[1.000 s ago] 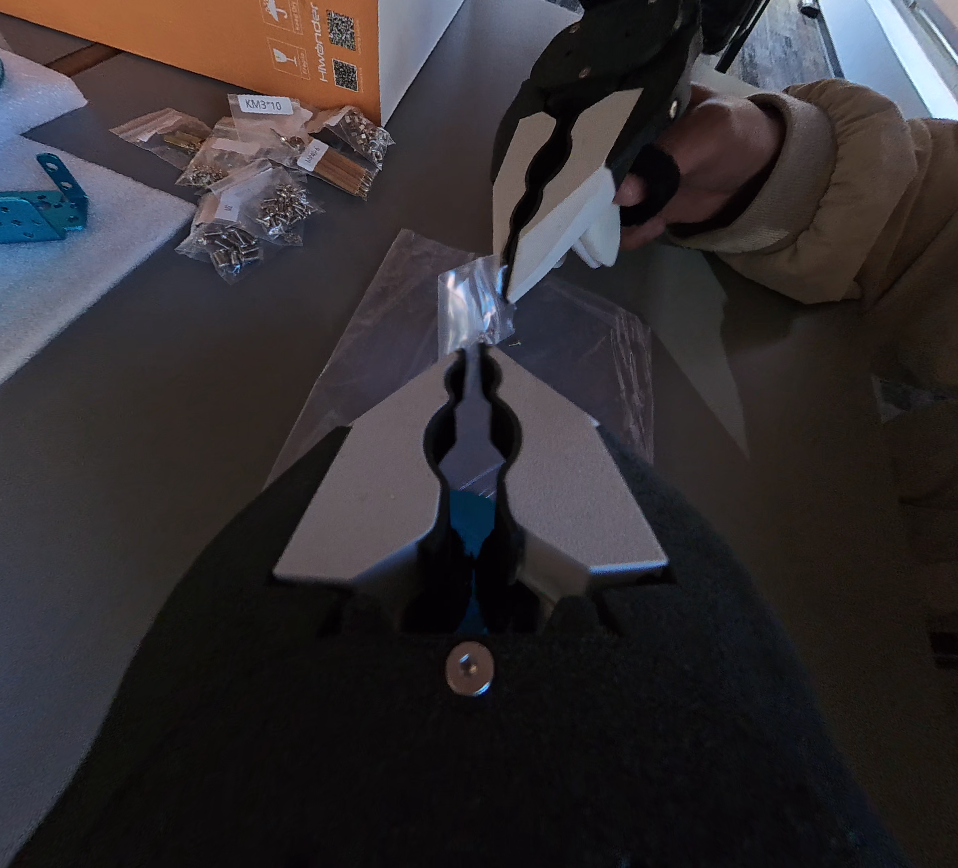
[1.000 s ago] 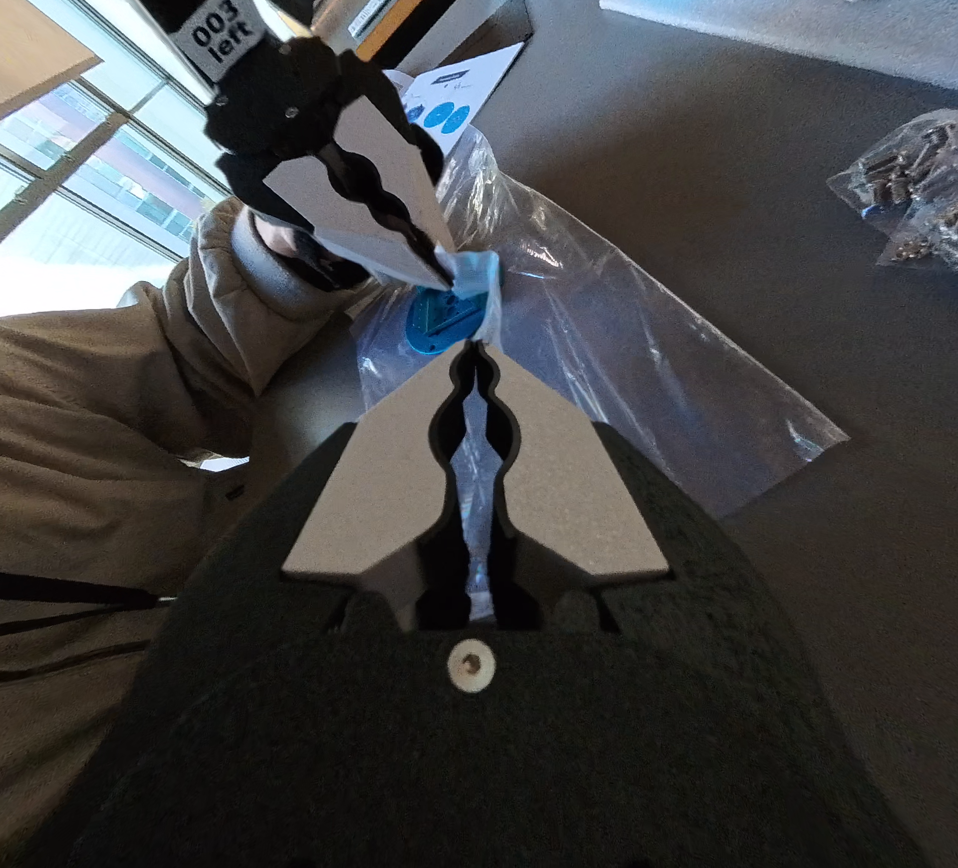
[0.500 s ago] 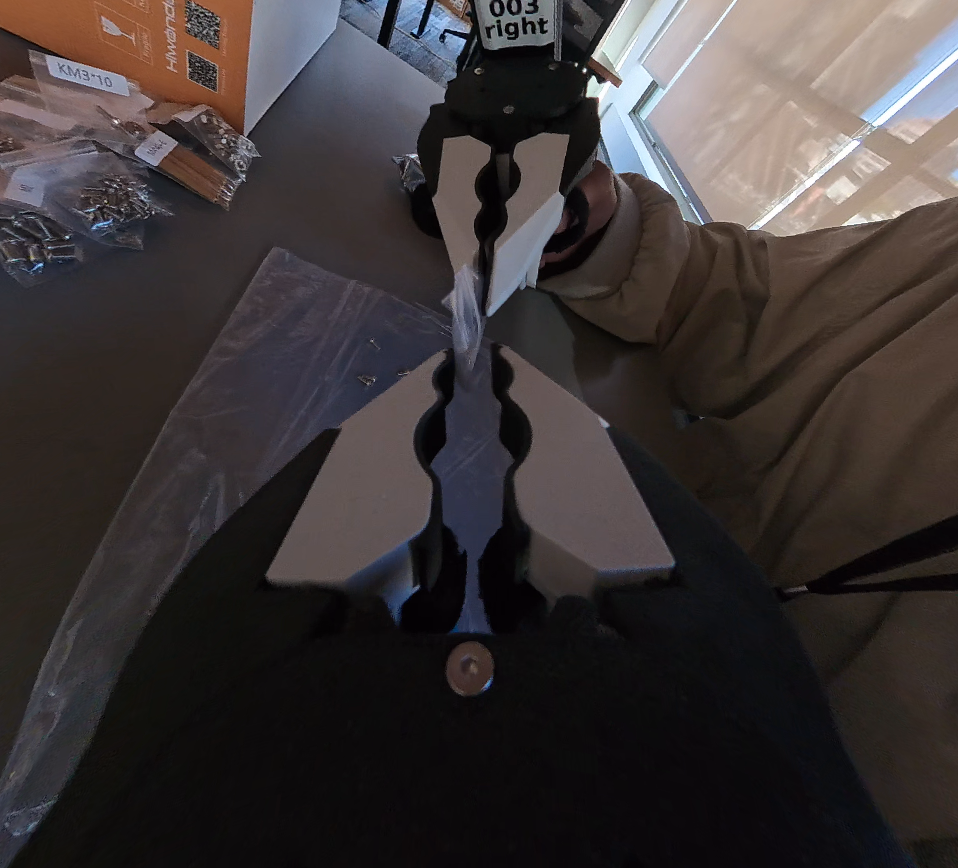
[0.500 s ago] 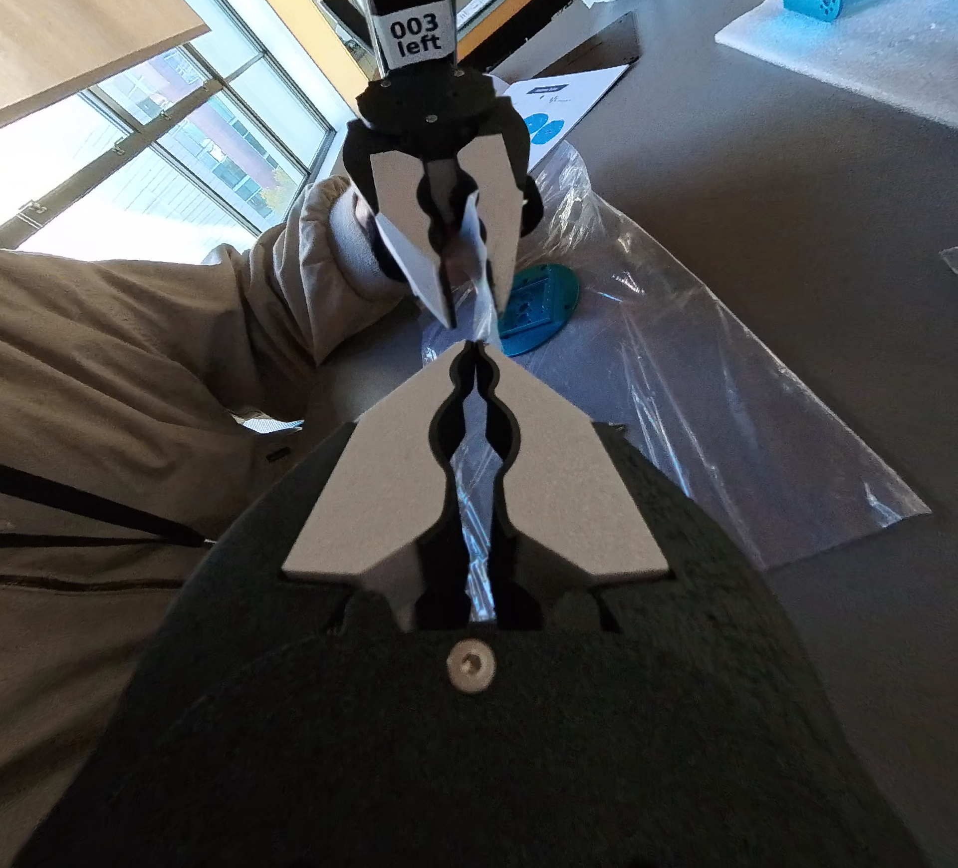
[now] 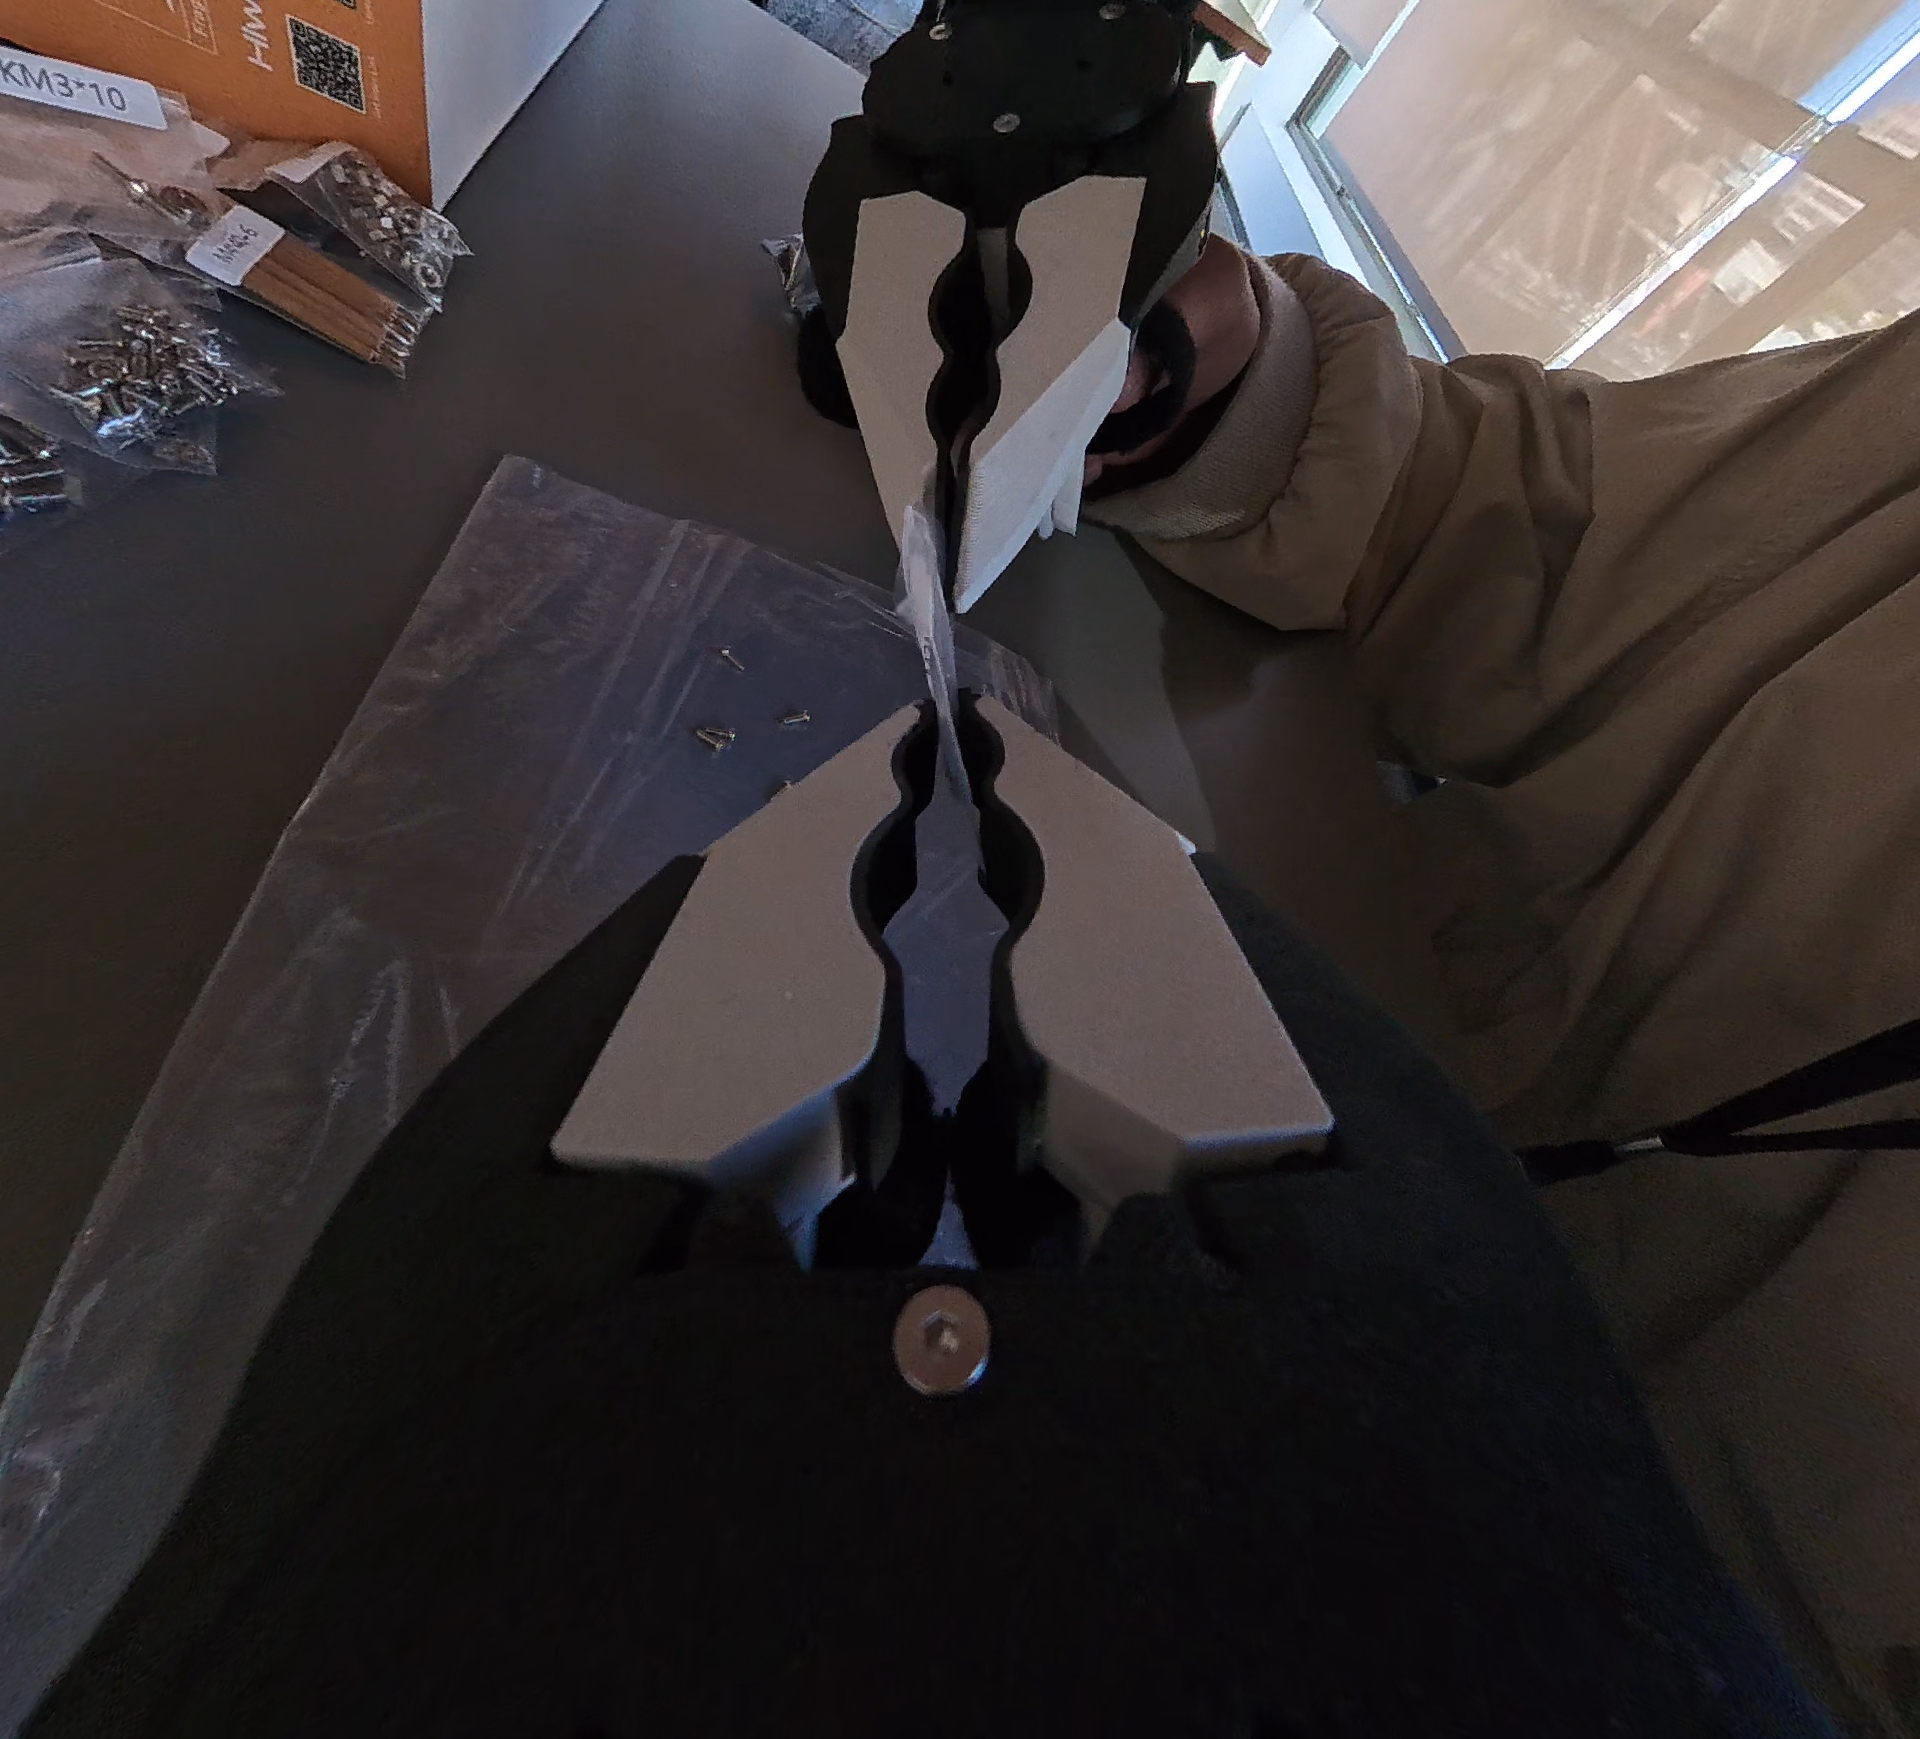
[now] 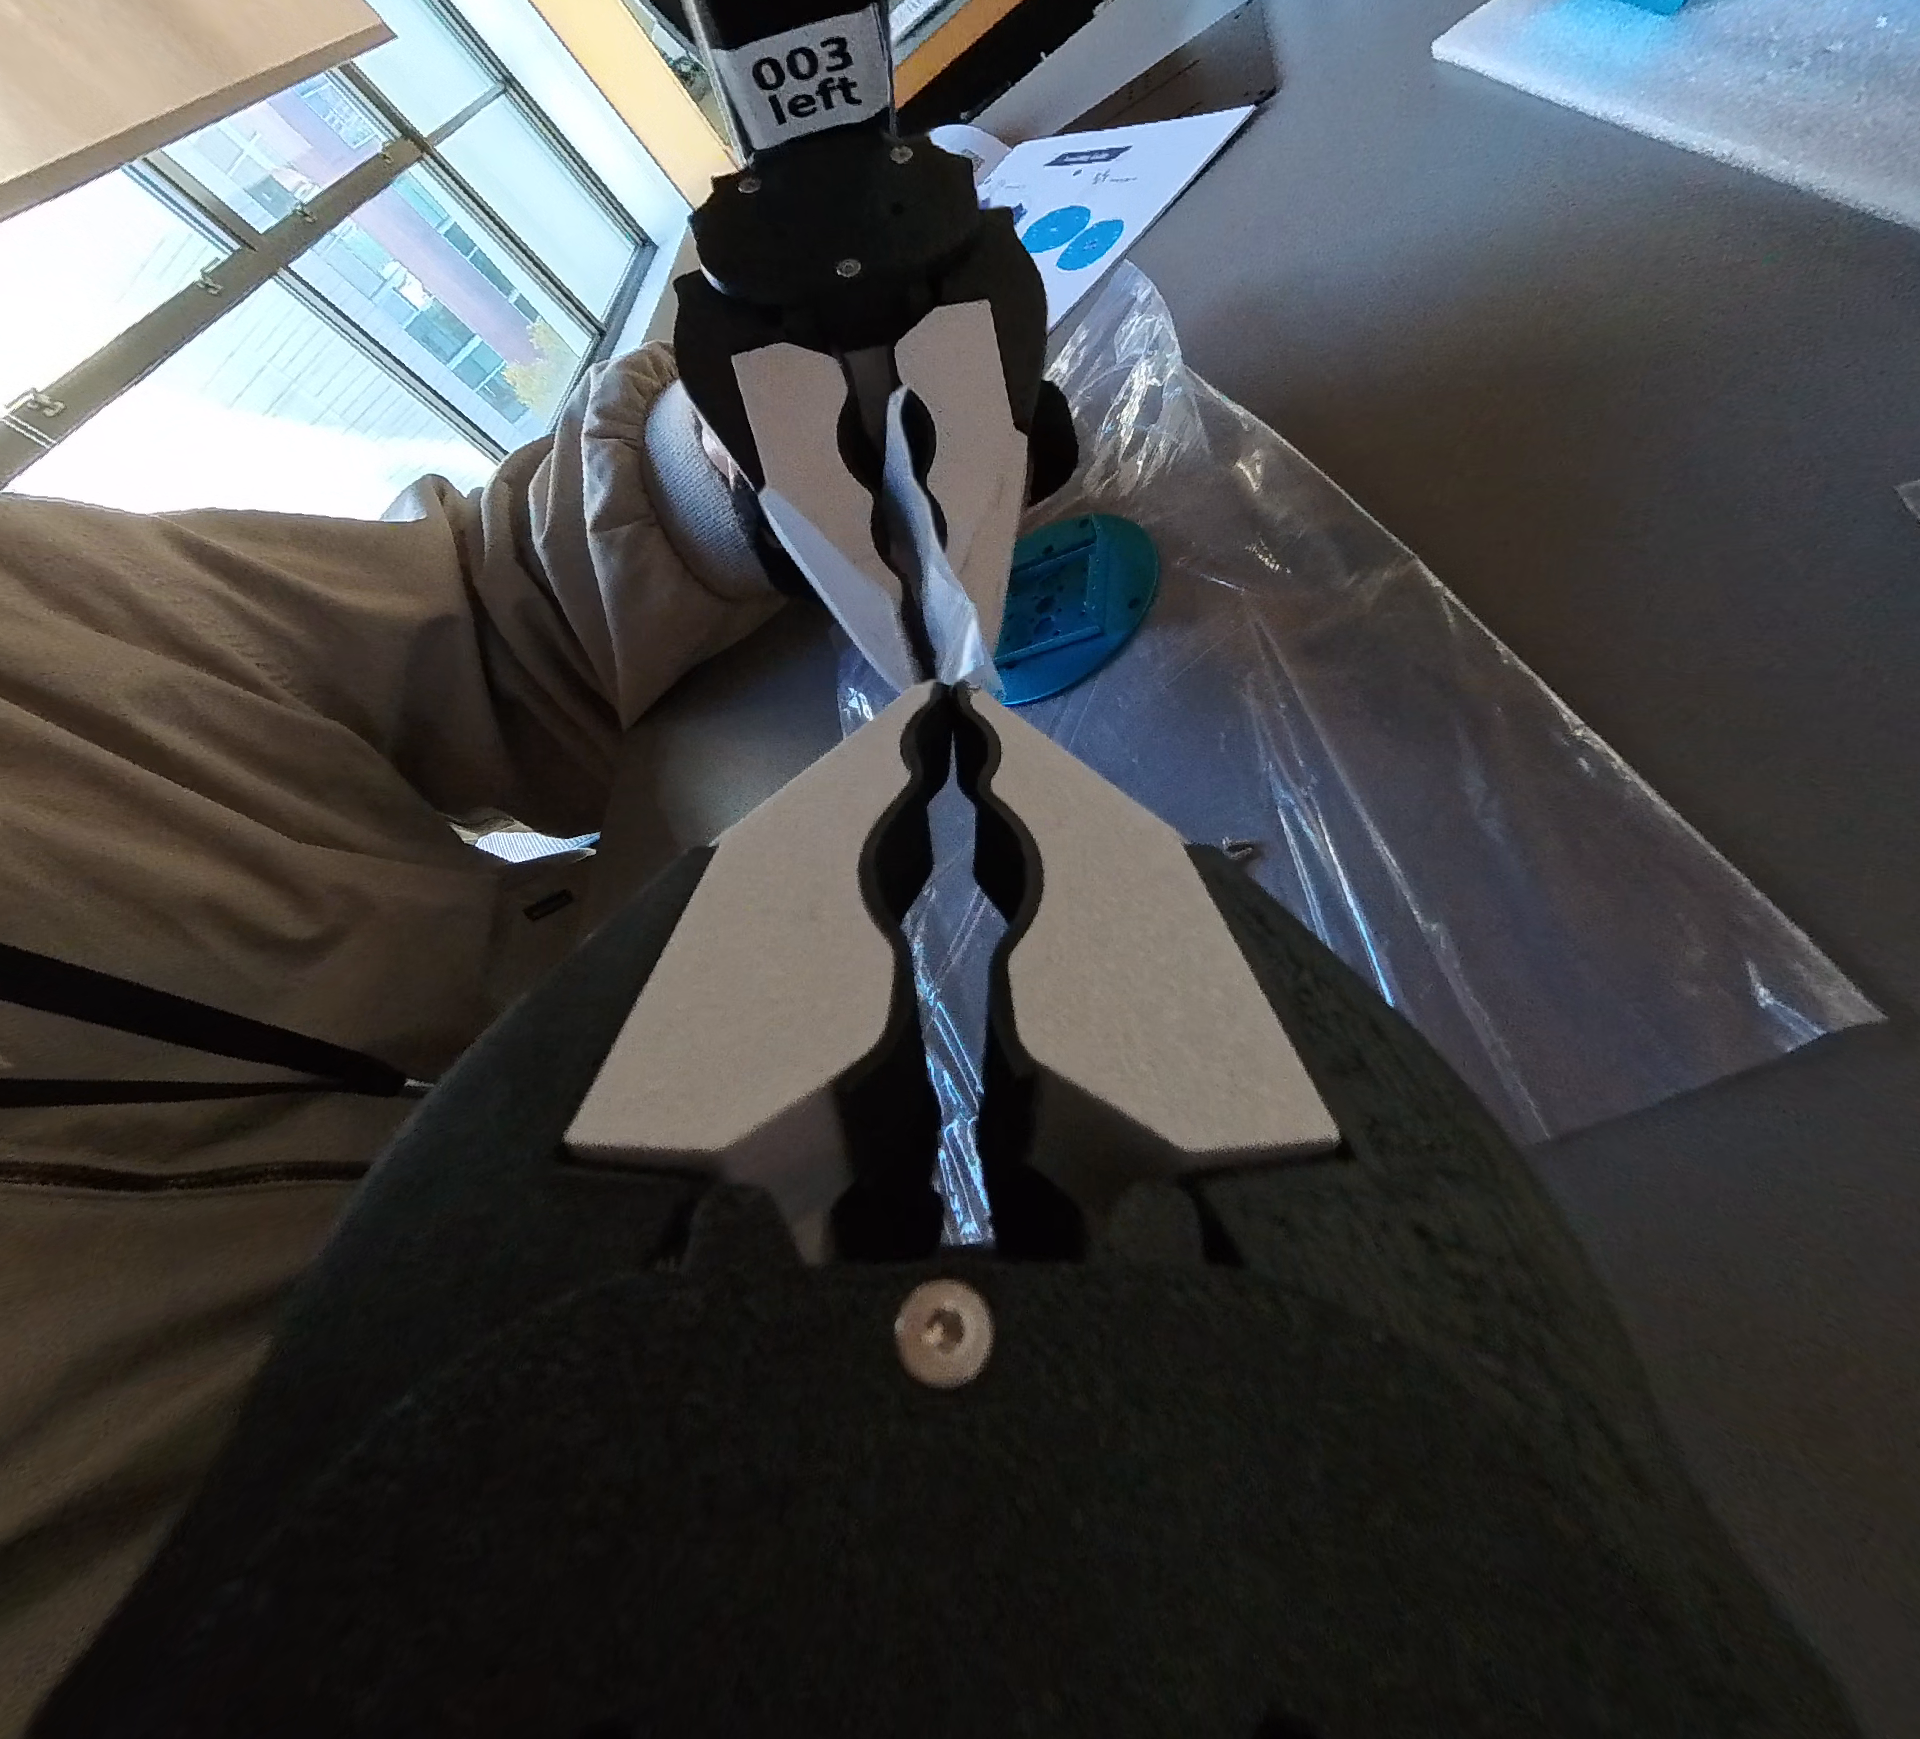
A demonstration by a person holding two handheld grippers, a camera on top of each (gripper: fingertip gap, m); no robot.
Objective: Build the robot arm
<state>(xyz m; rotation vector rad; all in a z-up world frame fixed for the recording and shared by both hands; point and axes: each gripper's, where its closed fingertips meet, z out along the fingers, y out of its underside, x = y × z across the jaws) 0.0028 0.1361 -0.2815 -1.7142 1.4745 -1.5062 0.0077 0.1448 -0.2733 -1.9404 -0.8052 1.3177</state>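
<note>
Now both the left gripper (image 5: 948, 723) and right gripper (image 6: 951, 702), risen tip-to-tip mid-frame, pinched one small clear bag (image 5: 928, 609); loose screws (image 5: 715, 735) had spilled onto the plastic sheet (image 5: 499, 754).

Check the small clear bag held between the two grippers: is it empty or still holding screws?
Looks empty: the small bag hangs as a flat twisted strip with no bulge, and loose screws lie on the plastic sheet below.
</note>
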